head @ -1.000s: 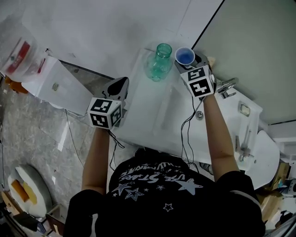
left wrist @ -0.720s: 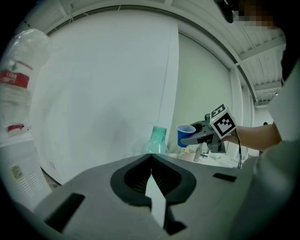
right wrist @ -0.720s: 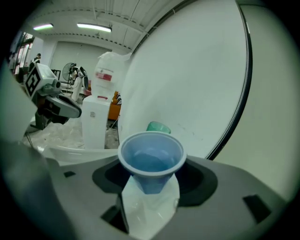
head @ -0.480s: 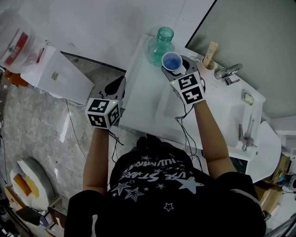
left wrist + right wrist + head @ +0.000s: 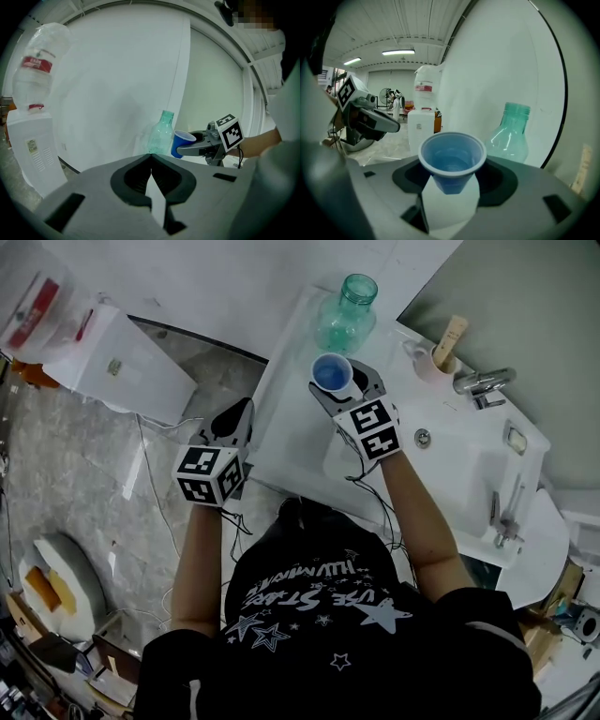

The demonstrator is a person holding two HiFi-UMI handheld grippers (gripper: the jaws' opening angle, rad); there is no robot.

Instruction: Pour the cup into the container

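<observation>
a: where's the cup (image 5: 330, 371)?
b: the blue one? it's in the right gripper (image 5: 451, 182). the fingers sit on both sides of it & hold it. they're pretty wide b/c the cup is fat.
a: is it tipped?
b: nope, it's straight up, open end on top. looks like a bit of water inside, but i can't be sure.
a: & the bottle (image 5: 345, 315)?
b: it's green, see-through & open at the top. it stands on the white tabletop (image 5: 286, 437), at the far end by the wall.
a: how close is the cup to it?
b: near, on the person's side of it, not touching. the cup is held over the tabletop.
a: what abt the left gripper (image 5: 242, 418)?
b: its fingers are closed tip to tip w/ nothing in them. it's just beside the left edge of the tabletop, well apart from the cup & bottle.
a: any other stuff?
b: yep. there's a sink (image 5: 450, 470) in the right part of the tabletop w/ a tap (image 5: 483, 382) behind it. a white water cooler (image 5: 122, 362) w/ a big jug (image 5: 37, 329) on top stands on the floor, off to the left.
</observation>
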